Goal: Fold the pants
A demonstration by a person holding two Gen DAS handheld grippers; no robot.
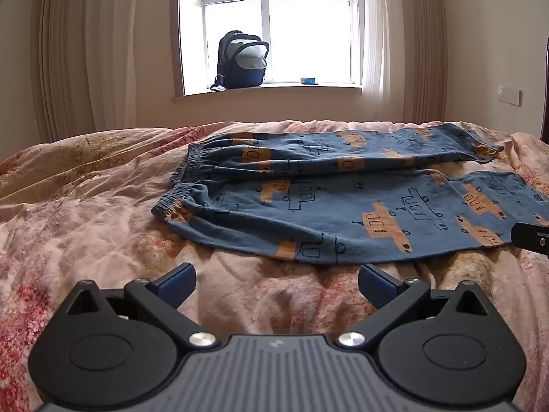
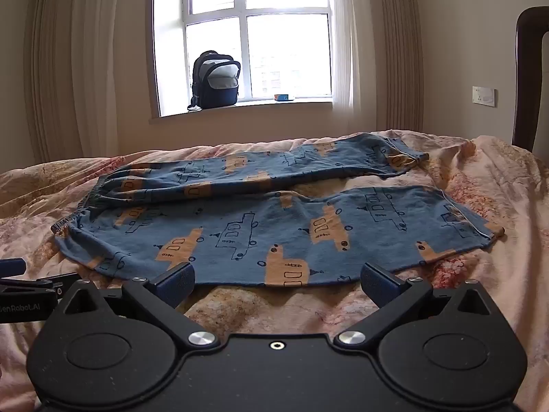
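**Pants laid flat on bed, both grippers clear of the cloth**

Count: one pair of pants [image 2: 260,219], two grippers, one backpack [image 2: 215,80], one small box [image 2: 283,97] on the windowsill [image 2: 308,105], one wall switch plate [image 2: 483,96].

The pants, blue with orange vehicle prints, lie spread on the floral bedspread [image 2: 487,302]. Their long axis runs left to right across both views. The elastic waistband [image 1: 176,185] points left; the two leg hems point right. The legs lie side by side, one nearer the cameras, one nearer the window, parting toward the hems.

Left gripper [image 1: 276,283]: jaws spread wide, nothing between them, short of the near edge of the pants, toward the waistband end.

Right gripper [image 2: 276,283]: jaws spread wide, holding nothing, fingertips at the near edge of the near leg; contact cannot be determined.
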